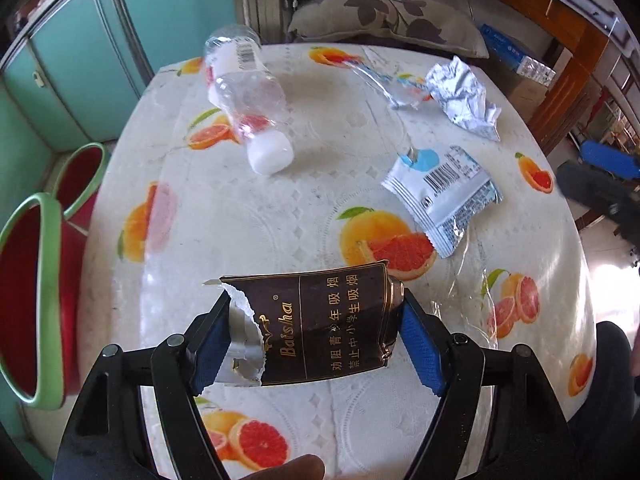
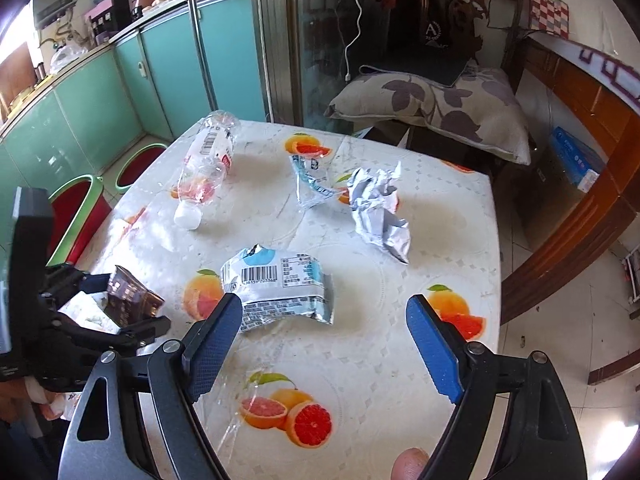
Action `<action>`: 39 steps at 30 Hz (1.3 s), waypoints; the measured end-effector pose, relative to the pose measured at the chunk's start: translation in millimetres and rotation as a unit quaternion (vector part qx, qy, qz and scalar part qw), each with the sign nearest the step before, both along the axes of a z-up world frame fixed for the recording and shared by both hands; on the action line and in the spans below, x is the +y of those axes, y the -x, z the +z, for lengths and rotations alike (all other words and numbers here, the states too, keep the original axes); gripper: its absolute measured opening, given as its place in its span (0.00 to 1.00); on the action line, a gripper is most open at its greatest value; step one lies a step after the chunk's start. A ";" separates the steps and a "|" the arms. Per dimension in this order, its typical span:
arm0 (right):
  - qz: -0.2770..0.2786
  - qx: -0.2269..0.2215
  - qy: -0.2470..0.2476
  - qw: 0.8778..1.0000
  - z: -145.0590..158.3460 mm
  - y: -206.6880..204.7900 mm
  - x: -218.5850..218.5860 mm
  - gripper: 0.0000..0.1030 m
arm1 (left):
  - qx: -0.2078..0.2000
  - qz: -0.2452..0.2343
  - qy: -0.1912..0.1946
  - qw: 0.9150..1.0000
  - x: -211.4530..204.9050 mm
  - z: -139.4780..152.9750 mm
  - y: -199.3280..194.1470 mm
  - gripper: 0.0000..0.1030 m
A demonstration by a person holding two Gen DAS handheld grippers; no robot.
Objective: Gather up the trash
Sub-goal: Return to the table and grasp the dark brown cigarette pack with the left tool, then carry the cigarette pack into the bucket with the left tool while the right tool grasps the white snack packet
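1. Cigarette pack point(image 1: 316, 328): dark brown glossy soft pack, crumpled, torn white edge; sits at the table's near edge between the left gripper's point(image 1: 316, 340) blue ribbed pads, both pressing its sides
2. Right gripper point(image 2: 324, 344): jaws wide, nothing between; white-blue foil snack wrapper point(image 2: 276, 288) lies flat just ahead
3. Beyond: crushed clear plastic bottle point(image 1: 248, 100), crumpled silver foil point(image 2: 378, 208), on fruit-print tablecloth point(image 2: 360, 360)

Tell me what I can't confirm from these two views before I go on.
- Red bins: insides dark, left wrist view's edge cuts the near one.
- Cigarette pack: contents hidden by its own wrapper; whether the left gripper pads press it is unclear.
- Plastic bottle: label too small to read.
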State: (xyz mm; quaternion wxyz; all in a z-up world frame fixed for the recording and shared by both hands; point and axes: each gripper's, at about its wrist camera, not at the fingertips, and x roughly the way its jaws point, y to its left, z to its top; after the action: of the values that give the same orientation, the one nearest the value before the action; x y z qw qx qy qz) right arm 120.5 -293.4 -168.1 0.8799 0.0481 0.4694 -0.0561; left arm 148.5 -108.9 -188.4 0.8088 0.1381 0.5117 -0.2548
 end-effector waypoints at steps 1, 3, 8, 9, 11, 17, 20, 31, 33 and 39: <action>0.004 0.008 -0.003 1.000 -6.9 -8.0 4.3 0.87 | -0.007 0.006 0.002 1.000 6.4 5.2 -1.7 0.75; 0.015 0.016 -0.006 1.000 -19.2 -21.9 12.6 0.90 | -0.018 0.017 0.008 1.000 19.7 15.9 -5.6 0.75; 0.031 0.041 0.003 0.999 -49.2 -52.3 31.8 0.96 | -0.032 0.034 0.022 0.999 47.0 33.2 -9.0 0.75; 0.032 0.045 0.008 0.998 -53.3 -56.0 34.1 0.96 | -0.034 0.036 0.024 0.998 51.2 35.2 -9.0 0.75; 0.035 0.056 0.022 0.998 -63.4 -64.7 40.1 0.97 | -0.040 0.039 0.029 0.998 58.2 39.7 -9.3 0.75; 0.032 0.085 0.039 0.995 -83.7 -78.8 44.2 0.97 | -0.048 0.052 0.043 0.997 76.5 50.2 -10.4 0.75; 0.028 0.102 0.041 0.994 -91.3 -80.3 45.8 0.96 | -0.053 0.059 0.049 0.996 84.2 53.9 -12.9 0.75; 0.025 0.077 0.031 0.996 -66.1 -78.4 53.2 0.25 | -0.069 0.093 0.064 0.991 116.9 65.8 -20.2 0.75; 0.029 0.064 0.033 0.997 -52.0 -76.7 61.0 0.24 | -0.075 0.102 0.068 0.990 126.6 70.4 -21.7 0.75; 0.064 0.014 0.034 0.997 1.9 -78.9 103.5 0.24 | -0.099 0.151 0.072 0.981 173.2 85.3 -33.9 0.75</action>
State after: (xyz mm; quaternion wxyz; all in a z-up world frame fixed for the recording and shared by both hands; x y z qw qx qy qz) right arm 199.3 -189.9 -166.1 0.8759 -0.0127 0.4821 -0.0161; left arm 182.4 64.3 -103.1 0.8923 0.0250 0.4244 -0.1516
